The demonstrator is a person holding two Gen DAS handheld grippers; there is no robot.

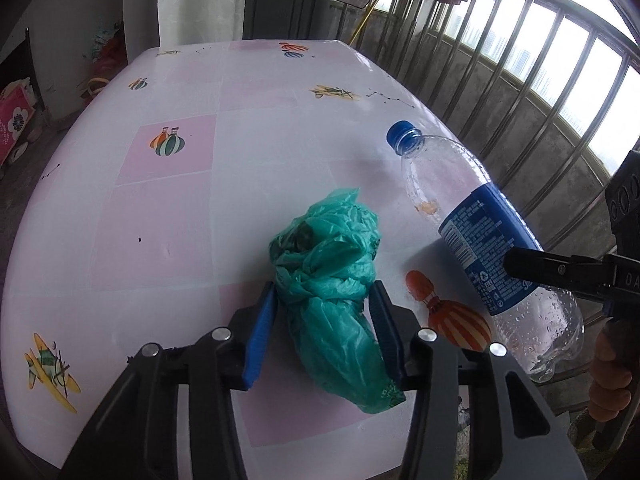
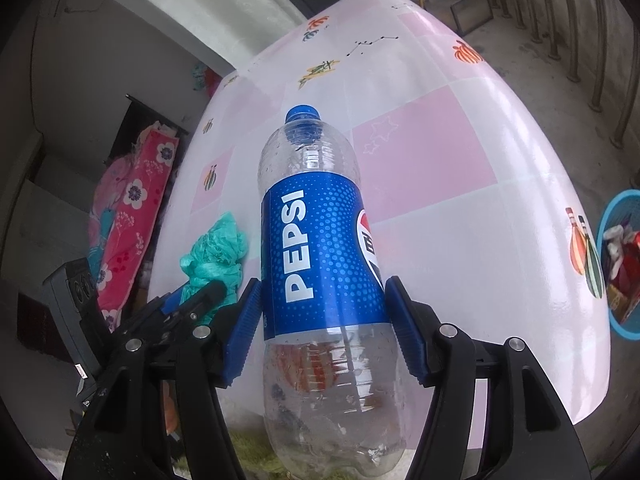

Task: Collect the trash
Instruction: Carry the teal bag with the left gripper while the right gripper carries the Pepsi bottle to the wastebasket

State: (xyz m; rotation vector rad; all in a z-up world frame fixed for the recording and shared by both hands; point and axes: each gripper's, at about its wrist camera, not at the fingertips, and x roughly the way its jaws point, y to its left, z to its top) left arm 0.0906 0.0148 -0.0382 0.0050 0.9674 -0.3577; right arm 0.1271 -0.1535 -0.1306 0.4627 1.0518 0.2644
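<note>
Left gripper [image 1: 324, 320] – blue pads closed in on the crumpled green plastic bag [image 1: 332, 276], both pads against its sides at the knotted waist, so the bag is pinched; bag sits on the table [image 1: 168, 216], its loose end running back between the fingers toward 6 o'clock.

Right gripper [image 2: 322, 320] – pads clamped on the empty Pepsi bottle [image 2: 316, 248] at the lower edge of its blue label, jaws roughly mid-width. Bottle is off the table, tilted, blue cap [image 2: 302, 114] pointing to 12 o'clock, base toward the camera.

In the left wrist view the bottle is at 3 o'clock of the bag, apart from it, with a hand [image 1: 608, 380] on the right gripper's handle.

Farther out: a blue basket [image 2: 618, 264] with rubbish in it, at 3 o'clock off the table's edge. Metal railing [image 1: 532, 60] beyond the table at 1–2 o'clock.
</note>
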